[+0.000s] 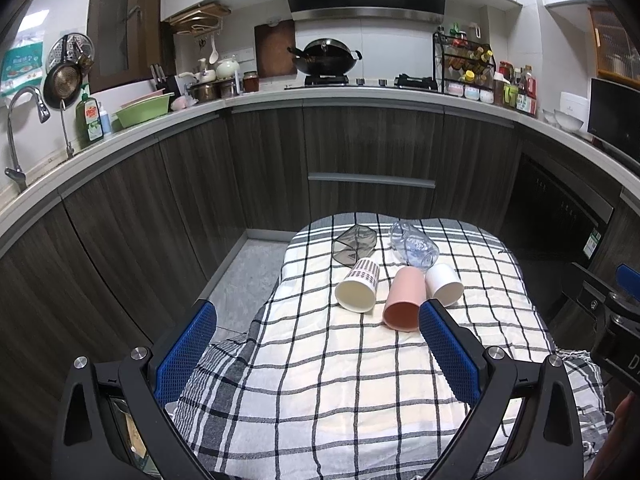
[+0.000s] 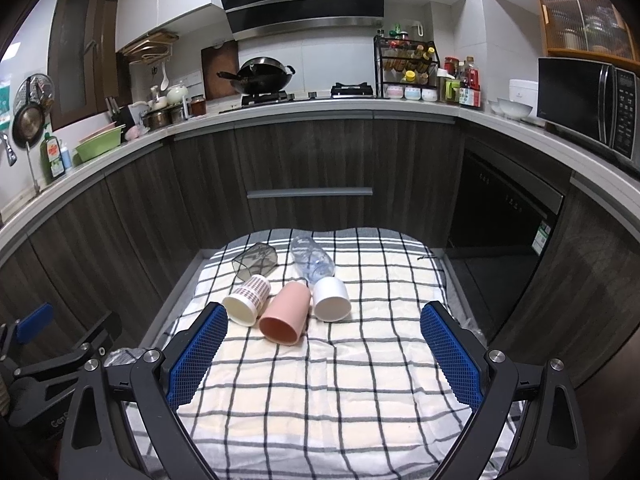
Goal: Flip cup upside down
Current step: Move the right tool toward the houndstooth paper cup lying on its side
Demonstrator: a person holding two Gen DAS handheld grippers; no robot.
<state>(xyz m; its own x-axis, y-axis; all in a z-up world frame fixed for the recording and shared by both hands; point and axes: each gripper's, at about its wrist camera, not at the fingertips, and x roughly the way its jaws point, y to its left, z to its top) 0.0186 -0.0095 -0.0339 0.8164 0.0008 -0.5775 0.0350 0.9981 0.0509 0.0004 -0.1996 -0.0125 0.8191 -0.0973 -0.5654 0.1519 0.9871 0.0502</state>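
Plainly, nothing of the task was done yet: every cup lay on its side, none stood mouth-down. The checked cloth (image 2: 320, 392) covered the small table, and five containers lay grouped at its far end, well ahead of both tools. The left gripper (image 1: 318, 328) was spread wide with nothing between its blue pads, and the right gripper (image 2: 324, 332) was likewise wide apart and empty; neither touched a cup.

By my judgement the pink cup (image 2: 285, 316), the largest and nearest, was the likely first pick; its mouth faced the cameras and its inside looked empty. Beside it on the left lay the patterned cup (image 2: 248, 300), cream within and empty, and on the right the white cup (image 2: 331, 299), its visible end pale and flat, so I could not tell whether mouth or base showed. Behind them lay a clear bottle (image 2: 312, 259) and a dark smoky glass (image 2: 256, 262), both apparently empty.
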